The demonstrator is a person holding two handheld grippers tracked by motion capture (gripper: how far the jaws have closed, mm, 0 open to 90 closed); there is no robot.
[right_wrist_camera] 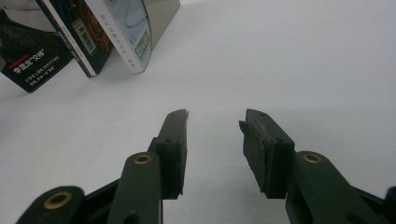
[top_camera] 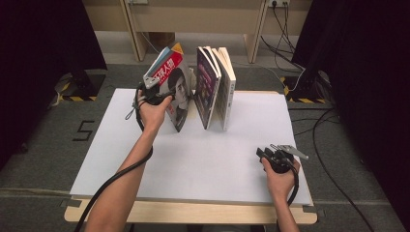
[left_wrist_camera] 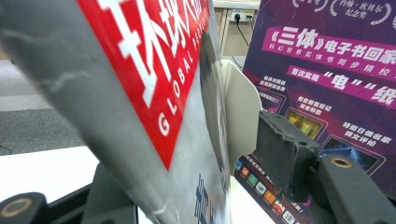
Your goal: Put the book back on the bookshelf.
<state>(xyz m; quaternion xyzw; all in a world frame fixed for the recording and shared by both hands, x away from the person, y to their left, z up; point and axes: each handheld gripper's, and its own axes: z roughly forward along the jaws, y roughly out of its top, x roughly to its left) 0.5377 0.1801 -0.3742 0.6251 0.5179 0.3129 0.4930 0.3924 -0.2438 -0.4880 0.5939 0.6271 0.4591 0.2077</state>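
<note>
High view. Three books stand in a row at upper centre of the frame, on the far half of the white tabletop (top_camera: 203,164). The red-cover book (top_camera: 170,84) is at the left and leans right, top toward its neighbours. The purple book (top_camera: 208,87) and the pale book (top_camera: 226,87) stand together just beside it, near upright. The left tool (top_camera: 159,94) sits at the red-cover book's near edge, hand wrapped round it. The right tool (top_camera: 270,155) rests at lower right of the frame, well apart from the books.

Left gripper view. The red-cover book (left_wrist_camera: 140,93) runs from upper left to bottom centre, between the two jaws. A right pad (left_wrist_camera: 280,149) shows with a gap between it and the cover, so the tool looks spread, the book between the jaws but not pinched. The purple book (left_wrist_camera: 327,70) fills the upper right, close behind.

Right gripper view. The right tool (right_wrist_camera: 215,121) is spread with bare tabletop (right_wrist_camera: 280,56) between the jaws. Book bottoms (right_wrist_camera: 93,42) stand at upper left.

Judgement: standing the red-cover book beside the others looks nearly done; it stands but tilts. Left: draw the tool away, perhaps straighten the lean.
</note>
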